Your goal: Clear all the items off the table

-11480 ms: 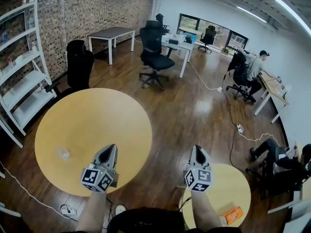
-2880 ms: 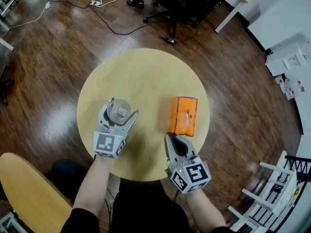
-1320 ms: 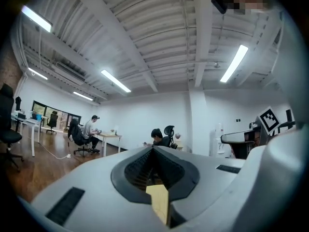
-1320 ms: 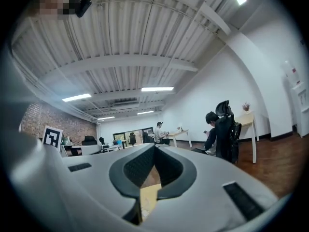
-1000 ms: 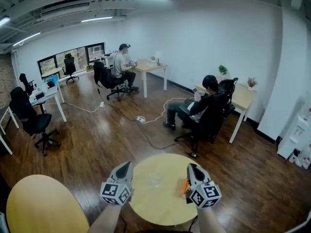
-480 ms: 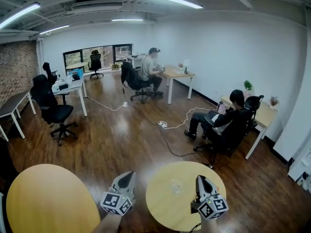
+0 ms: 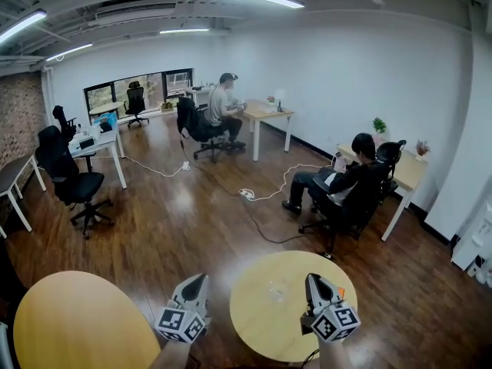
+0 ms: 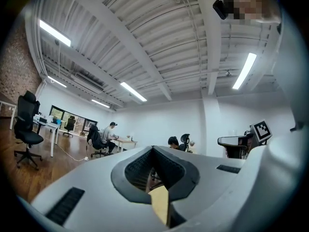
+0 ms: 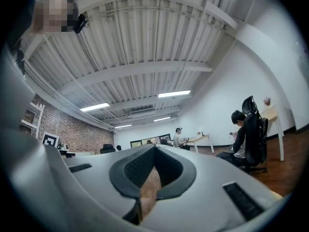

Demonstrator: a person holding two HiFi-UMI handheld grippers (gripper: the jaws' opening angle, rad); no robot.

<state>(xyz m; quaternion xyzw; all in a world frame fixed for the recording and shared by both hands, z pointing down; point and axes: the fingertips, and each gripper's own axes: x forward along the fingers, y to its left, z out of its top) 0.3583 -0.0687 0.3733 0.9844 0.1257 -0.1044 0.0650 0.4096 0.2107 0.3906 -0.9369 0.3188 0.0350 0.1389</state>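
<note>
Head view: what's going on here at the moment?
A person holds the left tongs and the right tongs low by a small round table. Both tongs are shut and empty, and they point out into the office. A small clear item sits on that table, untouched. Nothing is being handled right now.

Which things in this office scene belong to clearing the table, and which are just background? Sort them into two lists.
Job: small round table; clear container on it; left gripper and right gripper, both shut and empty.

Background: bigger round table; office chairs; desks; seated people; power strip on the floor.
</note>
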